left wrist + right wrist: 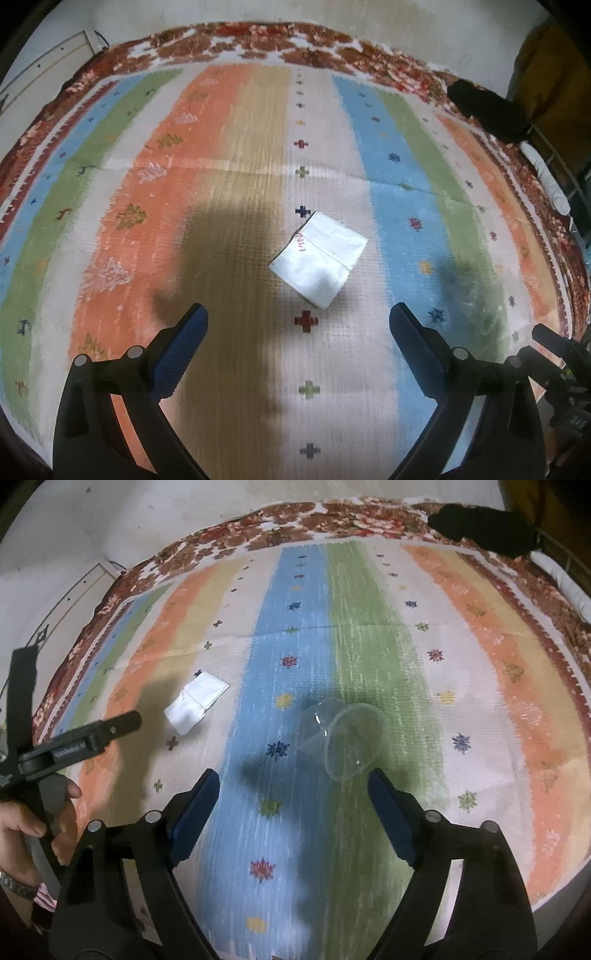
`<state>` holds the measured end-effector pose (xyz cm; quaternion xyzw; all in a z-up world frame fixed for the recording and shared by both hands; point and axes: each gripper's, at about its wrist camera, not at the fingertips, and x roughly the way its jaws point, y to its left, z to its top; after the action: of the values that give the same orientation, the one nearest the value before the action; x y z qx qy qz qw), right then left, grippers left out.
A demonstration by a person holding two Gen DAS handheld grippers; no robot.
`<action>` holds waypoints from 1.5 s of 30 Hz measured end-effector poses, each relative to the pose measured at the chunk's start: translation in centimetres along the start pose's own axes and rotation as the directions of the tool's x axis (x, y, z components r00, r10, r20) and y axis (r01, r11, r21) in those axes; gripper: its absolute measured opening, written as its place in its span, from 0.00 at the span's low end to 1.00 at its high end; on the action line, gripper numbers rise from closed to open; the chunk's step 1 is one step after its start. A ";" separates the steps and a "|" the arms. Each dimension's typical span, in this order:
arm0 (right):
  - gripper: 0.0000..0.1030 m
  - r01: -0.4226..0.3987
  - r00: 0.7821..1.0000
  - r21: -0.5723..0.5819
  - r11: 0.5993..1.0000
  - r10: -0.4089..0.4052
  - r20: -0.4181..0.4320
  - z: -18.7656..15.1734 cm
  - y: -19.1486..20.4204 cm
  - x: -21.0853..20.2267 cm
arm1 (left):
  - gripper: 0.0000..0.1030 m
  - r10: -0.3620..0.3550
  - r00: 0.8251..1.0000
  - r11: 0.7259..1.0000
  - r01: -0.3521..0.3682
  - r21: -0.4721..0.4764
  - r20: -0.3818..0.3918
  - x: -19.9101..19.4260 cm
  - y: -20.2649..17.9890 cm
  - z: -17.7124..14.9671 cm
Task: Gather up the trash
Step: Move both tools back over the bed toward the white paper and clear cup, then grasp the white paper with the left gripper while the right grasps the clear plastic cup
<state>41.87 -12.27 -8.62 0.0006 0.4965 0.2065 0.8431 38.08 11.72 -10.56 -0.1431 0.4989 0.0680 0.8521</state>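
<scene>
A white folded napkin with red print lies flat on the striped bedspread, just ahead of my left gripper, which is open and empty above the cloth. The napkin also shows in the right wrist view, to the far left. A clear plastic cup lies on its side on the blue and green stripes, mouth toward me, just ahead of my right gripper, which is open and empty. The cup shows faintly in the left wrist view.
The striped bedspread covers a bed with a red floral border. A black cloth lies at the far right corner. The left gripper's body and the hand holding it show at left.
</scene>
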 end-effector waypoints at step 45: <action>0.08 0.089 0.994 -0.121 0.989 -0.096 -0.052 0.3 0.9 1.4 | 0.02 -0.038 0.998 0.999 0.039 0.024 -0.052 0.5 -0.6 -0.4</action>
<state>42.37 -10.88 -9.42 -0.0785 0.5071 0.1962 0.8356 38.15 11.05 -11.04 -0.1437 0.5186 0.0418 0.8418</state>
